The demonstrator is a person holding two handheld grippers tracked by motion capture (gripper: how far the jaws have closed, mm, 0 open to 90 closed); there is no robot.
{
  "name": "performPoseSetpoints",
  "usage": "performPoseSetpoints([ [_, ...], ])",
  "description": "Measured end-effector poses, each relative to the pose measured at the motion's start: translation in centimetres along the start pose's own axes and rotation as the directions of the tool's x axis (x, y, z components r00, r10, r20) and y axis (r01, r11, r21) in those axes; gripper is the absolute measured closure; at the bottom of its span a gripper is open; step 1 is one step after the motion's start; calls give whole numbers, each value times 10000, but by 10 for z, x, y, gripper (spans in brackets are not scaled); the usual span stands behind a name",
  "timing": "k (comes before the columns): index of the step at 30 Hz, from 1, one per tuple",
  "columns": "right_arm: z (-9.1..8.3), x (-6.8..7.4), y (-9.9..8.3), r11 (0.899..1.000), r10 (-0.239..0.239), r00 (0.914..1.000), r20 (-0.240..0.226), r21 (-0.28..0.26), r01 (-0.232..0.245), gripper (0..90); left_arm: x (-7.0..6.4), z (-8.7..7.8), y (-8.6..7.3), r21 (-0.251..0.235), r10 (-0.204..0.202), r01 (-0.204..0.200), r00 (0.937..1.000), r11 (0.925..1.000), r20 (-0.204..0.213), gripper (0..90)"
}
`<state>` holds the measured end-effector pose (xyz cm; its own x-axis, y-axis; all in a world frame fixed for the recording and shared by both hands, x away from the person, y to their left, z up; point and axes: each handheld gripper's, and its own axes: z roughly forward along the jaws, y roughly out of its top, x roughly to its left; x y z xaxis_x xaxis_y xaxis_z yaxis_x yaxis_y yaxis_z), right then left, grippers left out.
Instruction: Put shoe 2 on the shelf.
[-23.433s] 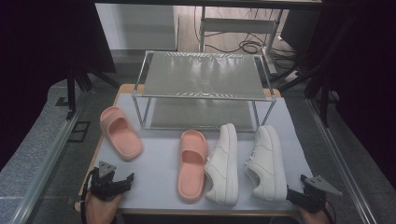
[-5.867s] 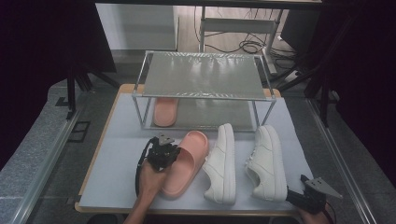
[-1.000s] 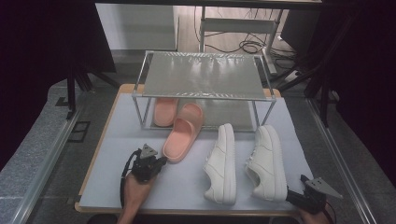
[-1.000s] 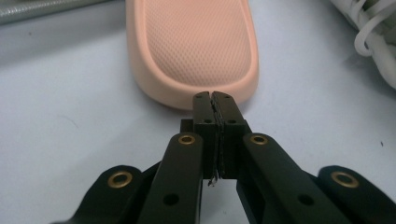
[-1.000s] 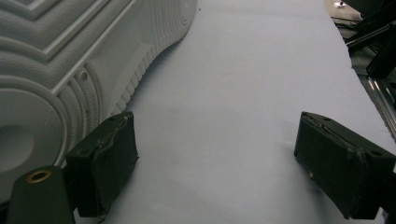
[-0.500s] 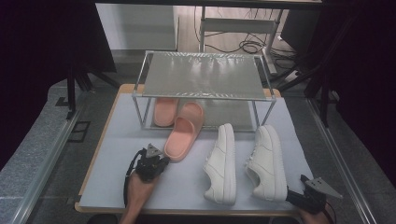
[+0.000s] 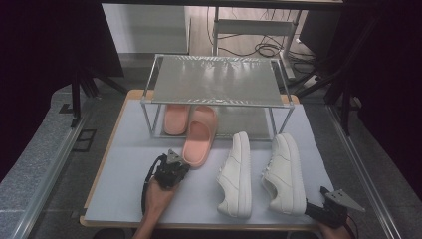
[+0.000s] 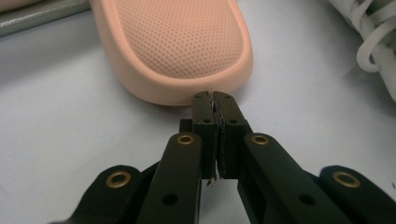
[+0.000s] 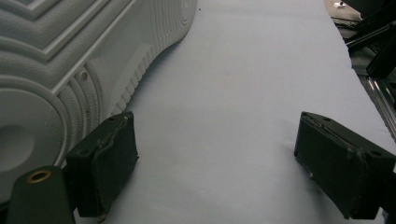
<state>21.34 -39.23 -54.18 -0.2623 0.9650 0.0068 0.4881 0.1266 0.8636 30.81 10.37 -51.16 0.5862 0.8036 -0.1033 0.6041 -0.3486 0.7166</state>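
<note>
Two pink slippers lie at the metal rack (image 7: 217, 79). One slipper (image 7: 173, 119) rests fully on the lower level; the other slipper (image 7: 199, 138) lies angled, toe under the rack and heel out on the mat. My left gripper (image 7: 175, 160) is shut with nothing between its jaws. In the left gripper view its tips (image 8: 214, 97) meet the heel rim of that slipper (image 8: 177, 46). Two white sneakers (image 7: 236, 174) (image 7: 284, 172) lie side by side to the right. My right gripper (image 7: 318, 206) stands open behind the right sneaker's heel (image 9: 60, 60), holding nothing (image 9: 219, 158).
The pale mat (image 7: 129, 149) covers a wooden table whose edges drop to grey floor and rails. The rack's posts (image 7: 148, 119) stand on either side of the lower level. White sneaker laces (image 8: 373, 46) show at the right of the left gripper view.
My left gripper has moved forward and right up to the angled slipper's heel, staying shut. The slipper has barely shifted. The right gripper and the sneakers have stayed put.
</note>
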Motion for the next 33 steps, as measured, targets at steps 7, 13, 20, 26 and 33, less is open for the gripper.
performPoseSetpoints([
  [7,0,0,0,10000,-2,10000,0,8,2,126,-5,10,10,0,66,-66,10000,10000,65,879],
  [13,0,0,0,10000,-4,10000,-3,5,4,126,-7,15,21,-203,141,-141,9999,9997,-7,880],
  [20,0,0,0,10000,-1,10000,-6,5,1,126,-4,22,38,-438,70,-85,9994,9990,-345,882],
  [26,0,0,0,10000,-7,10000,-11,3,7,126,4,32,44,-553,-190,161,9984,9983,-527,883],
  [33,0,0,0,10000,-4,10000,-15,0,4,126,12,42,54,-498,-318,284,9971,9984,-691,884],
])
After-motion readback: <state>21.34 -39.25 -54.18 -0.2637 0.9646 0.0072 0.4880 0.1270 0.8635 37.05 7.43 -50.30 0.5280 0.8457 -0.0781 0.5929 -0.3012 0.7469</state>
